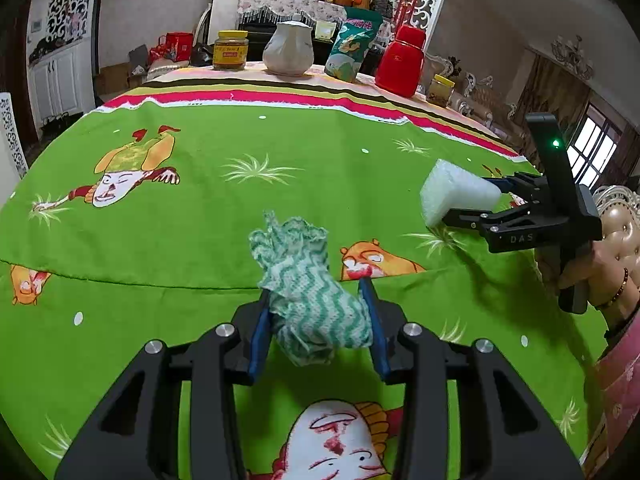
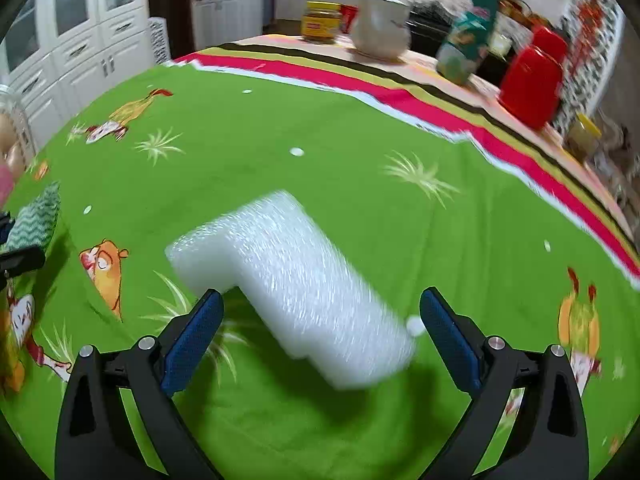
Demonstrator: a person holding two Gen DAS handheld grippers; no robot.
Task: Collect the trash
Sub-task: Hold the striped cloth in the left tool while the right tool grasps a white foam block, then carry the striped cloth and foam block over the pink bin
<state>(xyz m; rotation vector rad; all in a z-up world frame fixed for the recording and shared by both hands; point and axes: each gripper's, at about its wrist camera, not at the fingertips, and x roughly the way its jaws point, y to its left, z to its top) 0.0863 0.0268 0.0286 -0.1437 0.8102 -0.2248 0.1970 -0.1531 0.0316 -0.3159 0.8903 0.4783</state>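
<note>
The crumpled green-and-white cloth (image 1: 310, 292) sits squeezed between the blue pads of the left tongs (image 1: 316, 320), lifted off the green cartoon tablecloth (image 1: 200, 220), its loose frilly end sticking forward past the tips. It is held by its middle, which makes sense for a limp rag: a bunch of fabric gives the pads something to bite.

The white foam block (image 2: 292, 280) is the other piece of rubbish. From the left wrist view it seems pinched at its near end by the right tongs (image 1: 490, 200), raised above the bench with most of its length jutting out. The right wrist view is blurred, and there the blue pads (image 2: 192, 340) look spread wider than the block, so I cannot say for sure whether the right tongs are gripping it or letting go.

Both pieces are up in the air over the bench's open middle, presumably to be carried to a bin, though none shows.

Along the far edge stand a yellow-lidded jar (image 1: 231, 50), a white teapot (image 1: 288, 48), a green snack bag (image 1: 352, 46) and a red flask (image 1: 402, 60), well apart from the tongs and apparently not rubbish.
</note>
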